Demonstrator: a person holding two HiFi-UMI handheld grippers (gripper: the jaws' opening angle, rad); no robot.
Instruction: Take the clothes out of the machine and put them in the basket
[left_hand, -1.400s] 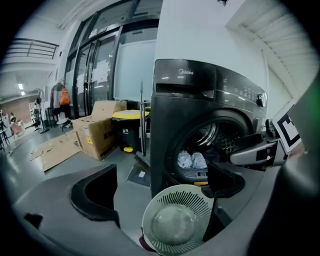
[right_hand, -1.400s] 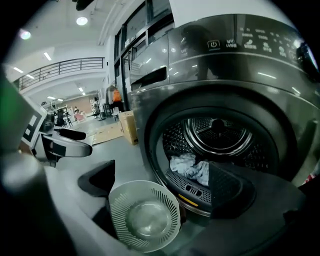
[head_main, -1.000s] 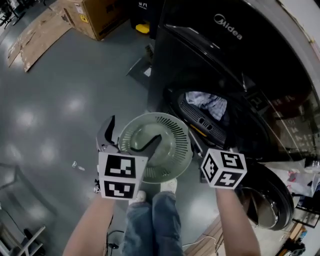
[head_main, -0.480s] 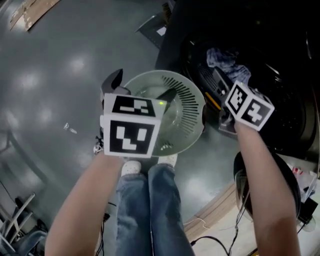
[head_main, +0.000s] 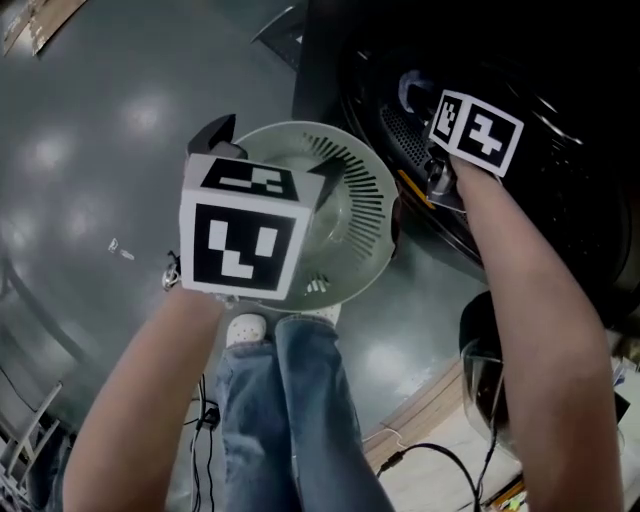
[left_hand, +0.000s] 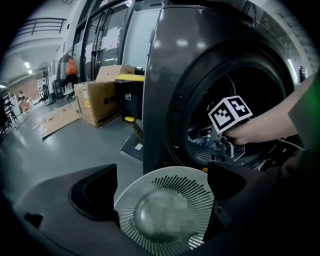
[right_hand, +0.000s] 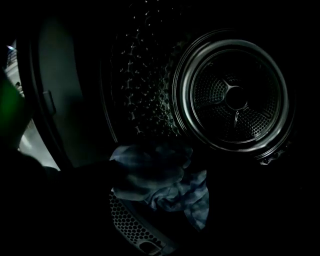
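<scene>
A pale green round slotted basket (head_main: 350, 235) stands on the grey floor in front of the dark washing machine (left_hand: 162, 70). My left gripper (left_hand: 160, 189) hovers just above the basket (left_hand: 165, 215), open, with nothing between its jaws. My right gripper (right_hand: 160, 172) reaches into the drum; its marker cube (head_main: 478, 130) sits at the drum opening. A crumpled blue-and-white checked cloth (right_hand: 170, 192) lies at the drum's front lip, between the dark open jaws. I cannot see whether they touch it. From the left gripper view the cloth (left_hand: 200, 145) shows just under the right gripper.
The machine's round glass door (head_main: 500, 390) hangs open at the lower right. The person's jeans legs (head_main: 290, 400) and a white shoe (head_main: 245, 328) are right behind the basket. Cardboard boxes (left_hand: 97, 100) stand farther left of the machine. A cable (head_main: 430, 455) lies on the floor.
My right gripper has moved from beside the basket up into the drum opening. The left gripper has stayed over the basket, still open.
</scene>
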